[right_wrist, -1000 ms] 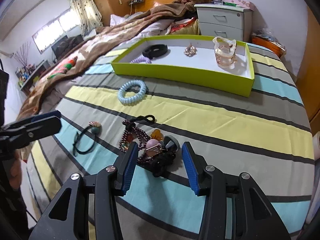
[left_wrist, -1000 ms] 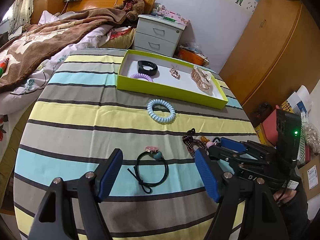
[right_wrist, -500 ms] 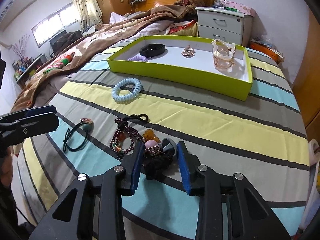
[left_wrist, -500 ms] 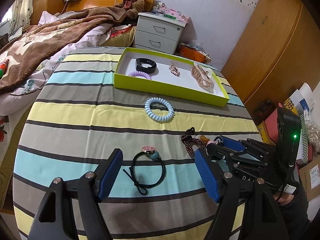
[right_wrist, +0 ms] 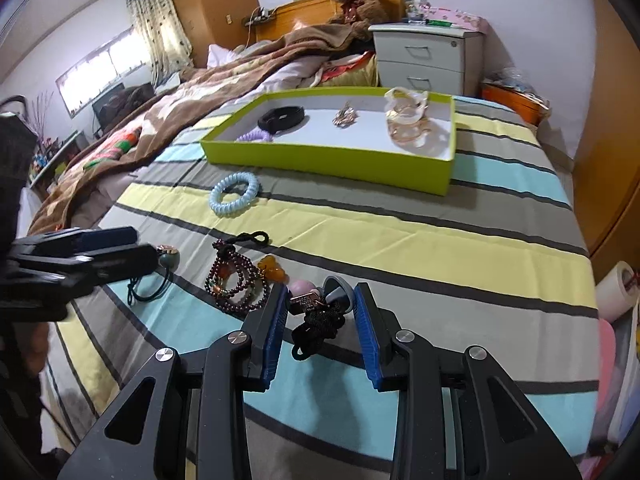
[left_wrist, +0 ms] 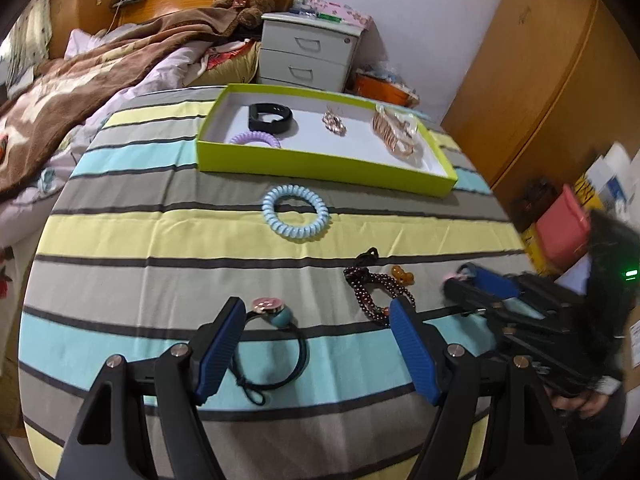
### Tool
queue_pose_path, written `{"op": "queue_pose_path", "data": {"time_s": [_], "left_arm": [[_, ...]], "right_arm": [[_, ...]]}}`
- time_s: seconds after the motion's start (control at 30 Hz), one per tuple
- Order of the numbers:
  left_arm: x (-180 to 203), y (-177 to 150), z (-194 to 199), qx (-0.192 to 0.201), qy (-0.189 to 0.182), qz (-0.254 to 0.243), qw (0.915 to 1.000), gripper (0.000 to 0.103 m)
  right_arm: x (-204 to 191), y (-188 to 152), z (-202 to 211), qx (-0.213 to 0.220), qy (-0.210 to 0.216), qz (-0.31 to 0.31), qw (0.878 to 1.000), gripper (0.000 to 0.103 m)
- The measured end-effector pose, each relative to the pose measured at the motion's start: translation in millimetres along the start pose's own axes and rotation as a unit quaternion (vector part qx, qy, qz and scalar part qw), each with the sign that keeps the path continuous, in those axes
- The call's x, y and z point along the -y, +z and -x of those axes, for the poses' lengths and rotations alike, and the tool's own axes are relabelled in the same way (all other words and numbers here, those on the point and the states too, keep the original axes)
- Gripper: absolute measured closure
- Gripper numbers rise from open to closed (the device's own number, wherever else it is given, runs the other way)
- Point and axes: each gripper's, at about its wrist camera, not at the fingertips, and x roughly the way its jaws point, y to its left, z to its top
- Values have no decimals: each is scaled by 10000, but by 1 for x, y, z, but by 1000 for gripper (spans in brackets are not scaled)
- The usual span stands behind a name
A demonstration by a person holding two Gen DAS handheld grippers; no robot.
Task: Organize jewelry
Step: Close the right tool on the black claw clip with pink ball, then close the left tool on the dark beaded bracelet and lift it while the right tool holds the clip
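On the striped tablecloth (right_wrist: 400,240) the right gripper (right_wrist: 320,316) is clenched on the black charm hair tie (right_wrist: 316,320) — next, carry it to the far green tray (right_wrist: 332,160). The left gripper (left_wrist: 316,340) hangs open over the black elastic (left_wrist: 280,344).

Four pieces sit in one green tray (left_wrist: 320,164): black band (left_wrist: 272,117), purple coil tie (left_wrist: 256,139), gold brooch (left_wrist: 334,123), gold bangle bundle (left_wrist: 394,136). Outside: one blue coil tie (left_wrist: 296,213), one bead bracelet (left_wrist: 370,292), two black hair ties (left_wrist: 276,344) (right_wrist: 318,322), one amber charm (left_wrist: 401,274).

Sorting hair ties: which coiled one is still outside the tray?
The pale blue coil tie, lying on the striped cloth; the purple one sits inside the green tray.
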Motion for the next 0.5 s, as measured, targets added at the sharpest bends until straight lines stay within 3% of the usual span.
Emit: {"op": "queue_pose_path", "data": {"time_s": [0.17, 0.5], "left_arm": [[15, 3, -16, -142, 101, -202, 9996, 28], [37, 6, -40, -328, 822, -740, 9933, 28]], "right_arm": [[5, -3, 15, 140, -29, -61, 9999, 68], [5, -3, 35, 411, 112, -130, 9990, 68]]}}
